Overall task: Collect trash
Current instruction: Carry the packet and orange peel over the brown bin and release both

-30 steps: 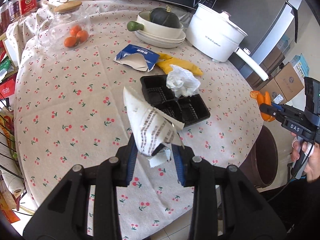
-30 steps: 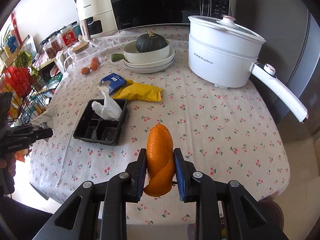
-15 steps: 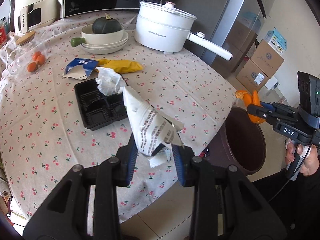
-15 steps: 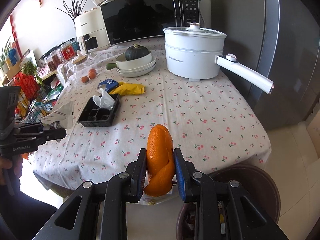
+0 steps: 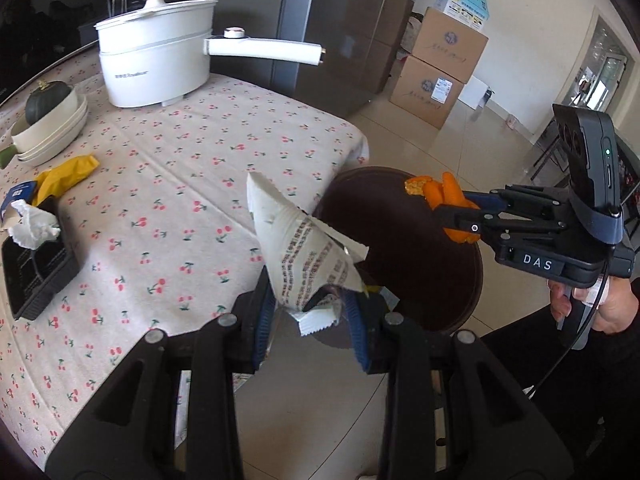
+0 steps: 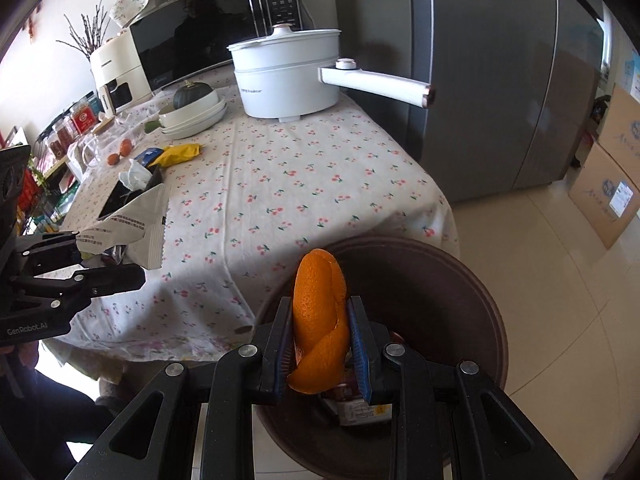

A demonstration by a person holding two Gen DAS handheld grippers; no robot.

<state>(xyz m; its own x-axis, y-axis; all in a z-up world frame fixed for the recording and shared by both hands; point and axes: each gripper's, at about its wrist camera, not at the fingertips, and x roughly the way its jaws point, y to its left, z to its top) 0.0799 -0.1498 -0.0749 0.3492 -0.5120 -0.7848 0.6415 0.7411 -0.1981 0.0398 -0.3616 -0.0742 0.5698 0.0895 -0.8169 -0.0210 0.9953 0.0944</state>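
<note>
At the bottom centre of the right wrist view, the right gripper [image 6: 320,344] pinches a curled piece of orange peel [image 6: 318,320] between its blue-padded fingers, and the peel stands upright between them. Directly behind and below it, filling the lower right of the frame, is the dark brown trash bin [image 6: 472,292], with some printed packaging lying inside at the bottom centre. In the left wrist view the same peel [image 5: 444,196] shows at right centre, held over the bin's far rim.

At the bottom centre of the left wrist view, the left gripper [image 5: 310,312] is clamped on a crumpled white wrapper [image 5: 296,248] with printed text, which rises toward the frame's middle. The wrapper sits over the edge of the cherry-print tablecloth [image 5: 180,184], just beside the near rim of the bin [image 5: 468,304].

Farther back at the left edge, a black plastic tray [image 5: 32,276] lies on the cloth with a wad of white tissue [image 5: 32,224] resting on its far end. Beyond it lie a yellow wrapper [image 5: 66,174] and a blue packet [image 5: 18,194], close together. In the upper left, a stack of cream bowls [image 5: 52,132] holds a dark green squash [image 5: 44,96], and a white electric pot [image 5: 156,68] with a long handle stands behind. Cardboard boxes [image 5: 440,68] are stacked on the floor at the upper right.
</note>
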